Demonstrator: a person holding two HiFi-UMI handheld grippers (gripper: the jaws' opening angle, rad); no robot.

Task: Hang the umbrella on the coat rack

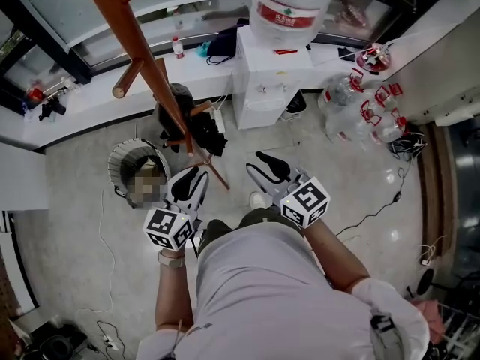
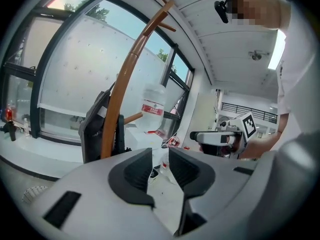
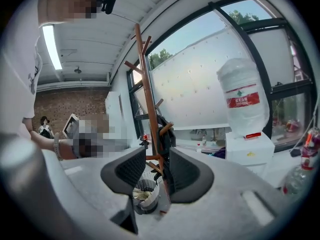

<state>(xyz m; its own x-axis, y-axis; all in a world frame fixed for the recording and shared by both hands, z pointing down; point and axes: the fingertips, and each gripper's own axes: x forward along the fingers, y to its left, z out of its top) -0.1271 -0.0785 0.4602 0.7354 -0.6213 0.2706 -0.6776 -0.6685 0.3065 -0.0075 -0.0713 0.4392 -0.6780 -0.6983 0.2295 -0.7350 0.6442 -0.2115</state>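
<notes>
On wooden coat rack (image 1: 150, 58): black umbrella (image 3: 163, 133) hanging from lower peg, close against pole; wastebasket (image 1: 126, 165) near base. Left gripper (image 1: 193, 178), right gripper (image 1: 257, 163) side by side, clear of rack; both jaw pairs narrow, nothing between.

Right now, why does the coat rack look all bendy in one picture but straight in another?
In the left gripper view the wide-angle camera bows the coat rack, which sits off to one side; in the right gripper view it stands near the middle, so it looks nearly straight; the head view shows it straight too.
</notes>
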